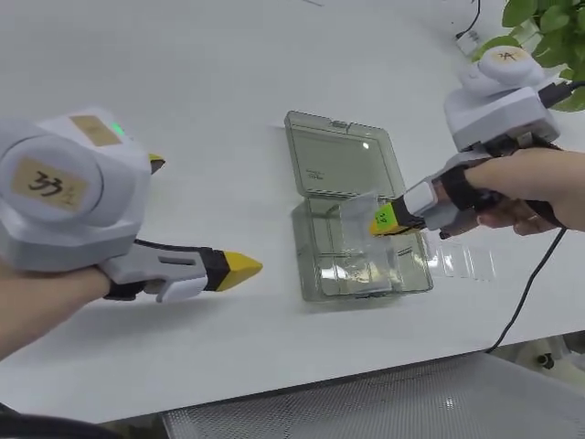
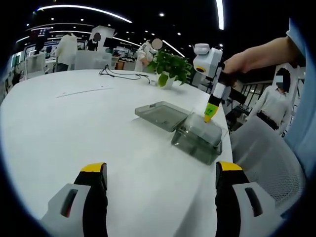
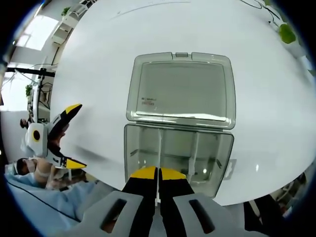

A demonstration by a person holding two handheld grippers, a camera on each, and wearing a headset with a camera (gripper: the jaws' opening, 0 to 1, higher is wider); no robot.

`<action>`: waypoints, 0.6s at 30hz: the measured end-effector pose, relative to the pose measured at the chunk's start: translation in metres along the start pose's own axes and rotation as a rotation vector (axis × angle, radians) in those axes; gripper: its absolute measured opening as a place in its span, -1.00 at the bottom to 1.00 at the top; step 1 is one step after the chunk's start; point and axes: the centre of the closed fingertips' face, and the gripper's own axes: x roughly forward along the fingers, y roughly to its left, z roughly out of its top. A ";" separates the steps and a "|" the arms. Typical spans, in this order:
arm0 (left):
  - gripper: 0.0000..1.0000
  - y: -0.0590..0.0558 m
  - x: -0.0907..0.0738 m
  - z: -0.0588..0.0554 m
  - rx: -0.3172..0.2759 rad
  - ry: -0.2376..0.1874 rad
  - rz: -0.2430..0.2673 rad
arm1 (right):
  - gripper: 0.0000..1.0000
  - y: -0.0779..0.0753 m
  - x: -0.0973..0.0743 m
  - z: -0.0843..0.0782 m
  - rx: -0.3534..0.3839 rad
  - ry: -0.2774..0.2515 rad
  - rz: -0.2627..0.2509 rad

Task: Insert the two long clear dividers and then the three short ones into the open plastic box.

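One clear divider, pinched in the right gripper, hangs over the open plastic box at the surface's front edge, lengthwise toward its lid; the spread left gripper is farther.

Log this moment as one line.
left gripper: open, over table | right gripper: shut on clear divider, over open box | spare dividers: beside box

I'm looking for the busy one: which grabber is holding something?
The right gripper, above the box, is shut on a clear divider; the left gripper is open, empty, away from the box.
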 end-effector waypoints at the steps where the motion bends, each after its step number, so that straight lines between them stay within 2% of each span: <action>1: 0.86 0.000 0.000 -0.001 0.000 0.002 0.002 | -0.97 0.000 0.001 0.001 -0.001 0.000 0.002; 12: 0.84 0.002 0.002 -0.003 -0.005 0.004 0.001 | -0.97 -0.004 0.001 -0.001 0.022 0.000 -0.003; 18: 0.84 0.001 0.003 -0.004 -0.010 0.007 -0.003 | -0.96 0.000 0.004 -0.001 0.012 0.007 0.001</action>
